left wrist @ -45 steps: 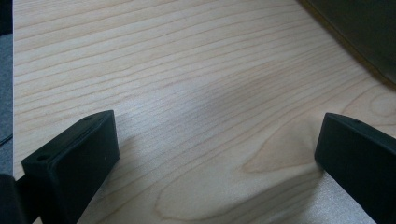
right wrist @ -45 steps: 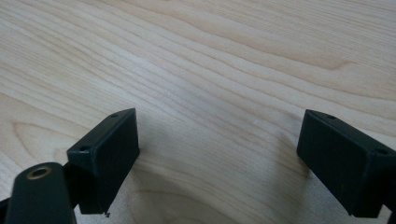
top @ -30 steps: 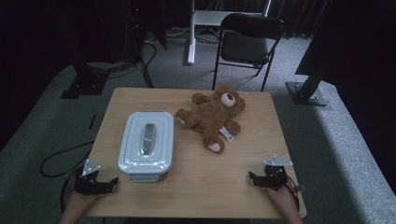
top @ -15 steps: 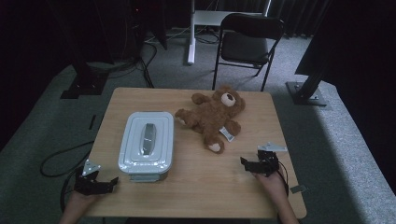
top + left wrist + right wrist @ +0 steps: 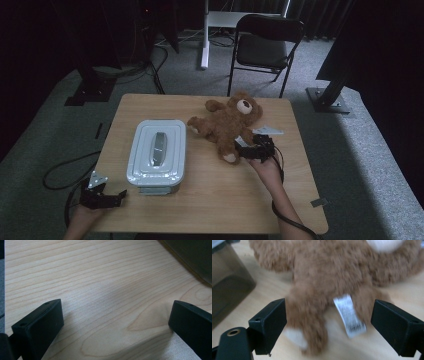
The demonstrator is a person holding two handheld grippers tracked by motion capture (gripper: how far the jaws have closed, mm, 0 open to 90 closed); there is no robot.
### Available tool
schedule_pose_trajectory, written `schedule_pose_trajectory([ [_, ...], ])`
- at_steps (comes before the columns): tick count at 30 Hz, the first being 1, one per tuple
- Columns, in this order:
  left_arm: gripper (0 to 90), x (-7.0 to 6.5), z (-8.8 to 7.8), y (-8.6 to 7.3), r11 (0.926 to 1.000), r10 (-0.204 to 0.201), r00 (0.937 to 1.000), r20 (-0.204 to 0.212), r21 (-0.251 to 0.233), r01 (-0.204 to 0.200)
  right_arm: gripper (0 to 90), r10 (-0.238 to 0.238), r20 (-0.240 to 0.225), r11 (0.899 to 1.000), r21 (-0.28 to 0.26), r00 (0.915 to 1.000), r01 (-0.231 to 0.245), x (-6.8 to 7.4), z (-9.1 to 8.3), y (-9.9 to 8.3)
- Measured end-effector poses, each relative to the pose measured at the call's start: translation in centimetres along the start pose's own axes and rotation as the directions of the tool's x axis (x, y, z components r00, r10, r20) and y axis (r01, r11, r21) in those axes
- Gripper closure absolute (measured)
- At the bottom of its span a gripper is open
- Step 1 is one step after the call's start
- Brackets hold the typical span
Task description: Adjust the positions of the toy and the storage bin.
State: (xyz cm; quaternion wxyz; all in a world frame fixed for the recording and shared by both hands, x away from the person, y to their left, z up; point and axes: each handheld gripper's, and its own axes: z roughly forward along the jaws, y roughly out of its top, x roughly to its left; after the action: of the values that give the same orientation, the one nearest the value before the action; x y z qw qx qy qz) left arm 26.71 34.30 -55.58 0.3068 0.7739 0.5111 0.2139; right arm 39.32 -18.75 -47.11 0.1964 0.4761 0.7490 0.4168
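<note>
Teddy bear (image 5: 231, 123) lies on its back on the far right part of the table (image 5: 215, 200), just right of the lidded box (image 5: 157, 152). Right gripper (image 5: 246, 150) sits at the bear's legs, jaws wide apart on either side of them and its white tag (image 5: 349, 315), gripping nothing. Left gripper (image 5: 112, 196) rests at the near left edge, jaws wide, empty.

Right gripper (image 5: 246, 148) reaches forward, fingers spread; left gripper (image 5: 111, 196) low, fingers apart.

bear (image 5: 230, 125): fuzzy brown plush, white cloth tag (image 5: 349, 315). counter (image 5: 210, 200): matt pale wood grain. box (image 5: 156, 152): smooth grey plastic. claws: matt black plastic.
</note>
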Motion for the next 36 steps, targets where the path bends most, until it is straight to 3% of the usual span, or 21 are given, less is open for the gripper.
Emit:
schedule_pose_trajectory([
  [6, 0.5, 0.0, 0.0, 0.0, 1.0, 0.0, 1.0, 0.0, 0.0, 0.0, 12.5, 0.004, 0.007, 1.0, -0.017, 1.0, -0.004, 0.6, 1.6, 2.8],
  [7, 0.5, 0.0, 0.0, 0.0, 1.0, 0.0, 1.0, 0.0, 0.0, 0.0, 12.5, 0.02, 0.009, 1.0, -0.023, 0.9998, -0.019, 0.8, 2.4, 3.8],
  [12, 0.5, 0.0, 0.0, 0.0, 1.0, 0.0, 1.0, 0.0, 0.0, 0.0, 12.5, 0.068, 0.014, 0.997, -0.03, 0.9976, -0.068, 0.8, 3.7, 5.1],
  [14, 0.5, 0.0, 0.0, 0.0, 1.0, 0.0, 1.0, 0.0, 0.0, 0.0, 12.5, 0.124, 0.015, 0.992, -0.021, 0.9922, -0.124, 0.8, 5.1, 6.1],
  [17, 0.5, 0.0, 0.0, 0.0, 1.0, 0.0, 1.0, 0.0, 0.0, 0.0, 12.5, 0.156, 0.035, 0.988, -0.02, 0.9871, -0.155, 0.9, 6.2, 6.7],
  [18, 0.5, 0.0, 0.0, 0.0, 1.0, 0.0, 1.0, 0.0, 0.0, 0.0, 12.5, 0.156, 0.035, 0.988, -0.02, 0.9871, -0.155, 0.9, 6.2, 6.7],
  [19, 0.5, 0.0, 0.0, 0.0, 1.0, 0.0, 1.0, 0.0, 0.0, 0.0, 12.5, 0.184, 0.054, 0.983, -0.017, 0.9815, -0.183, 1.0, 6.9, 6.9],
  [22, 0.5, 0.0, 0.0, 0.0, 1.0, 0.0, 1.0, 0.0, 0.0, 0.0, 12.5, 0.252, 0.053, 0.968, -0.022, 0.9663, -0.251, 0.8, 7.8, 7.1],
  [26, 0.5, 0.0, 0.0, 0.0, 1.0, 0.0, 1.0, 0.0, 0.0, 0.0, 11.7, 0.284, 0.088, 0.959, -0.002, 0.9549, -0.285, 0.9, 9.0, 7.1],
  [31, 0.5, 0.0, 0.0, 0.0, 1.0, 0.0, 1.0, 0.0, 0.001, 0.0, 10.4, 0.269, 0.129, 0.953, 0.104, 0.9544, -0.283, 1.5, 11.4, 6.1],
  [34, 0.5, 0.0, 0.0, 0.0, 1.0, -0.001, 1.0, -0.001, 0.0, 0.001, 10.4, 0.291, 0.124, 0.944, 0.124, 0.9487, -0.306, 1.3, 12.0, 5.4],
  [36, 0.5, 0.0, 0.0, 0.0, 1.0, -0.001, 1.0, -0.001, 0.0, 0.001, 10.5, 0.289, 0.122, 0.945, 0.126, 0.9495, -0.303, 1.2, 12.0, 5.4],
])
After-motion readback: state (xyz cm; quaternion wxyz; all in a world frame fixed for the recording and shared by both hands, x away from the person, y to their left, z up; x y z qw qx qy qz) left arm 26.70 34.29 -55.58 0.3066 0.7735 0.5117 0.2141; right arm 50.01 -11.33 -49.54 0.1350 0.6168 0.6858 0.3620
